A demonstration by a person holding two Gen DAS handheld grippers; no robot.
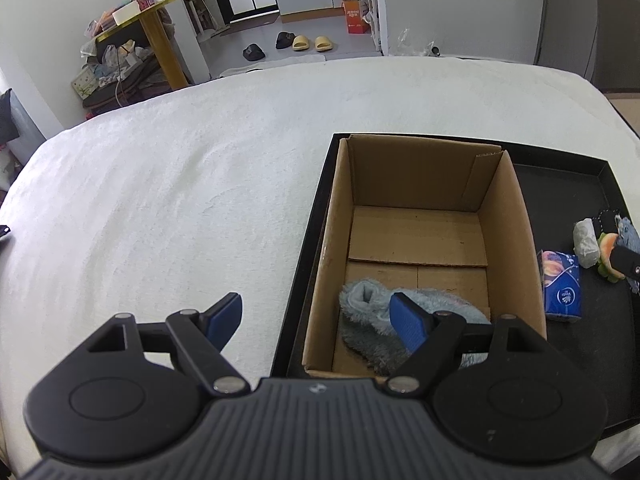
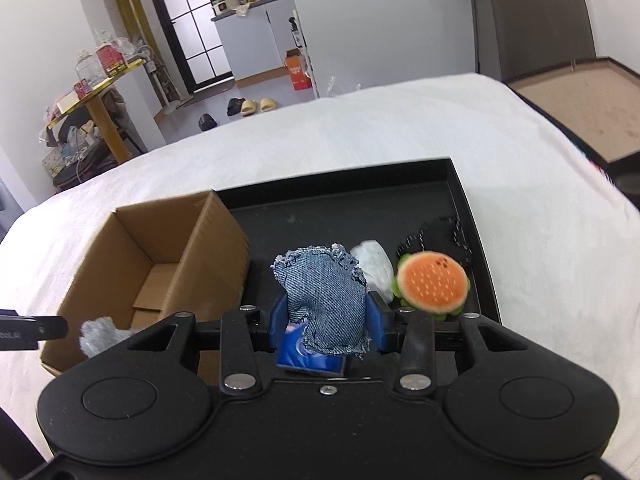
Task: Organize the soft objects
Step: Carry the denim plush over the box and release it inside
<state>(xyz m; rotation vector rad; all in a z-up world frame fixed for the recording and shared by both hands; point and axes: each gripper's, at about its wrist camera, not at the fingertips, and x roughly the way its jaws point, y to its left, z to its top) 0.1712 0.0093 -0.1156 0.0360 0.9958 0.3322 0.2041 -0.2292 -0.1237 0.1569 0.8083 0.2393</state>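
Observation:
An open cardboard box stands in a black tray on a white bed. A fluffy blue-grey sock lies in the box's near end. My left gripper is open and empty, above the box's near left corner. My right gripper is shut on a blue denim pouch and holds it above the tray, right of the box. A plush burger, a white soft roll and a black fabric piece lie in the tray. A blue tissue pack lies beside the box.
The white bedcover spreads left and beyond the tray. A yellow side table with clutter stands past the bed, with slippers on the floor. A brown panel lies right of the bed.

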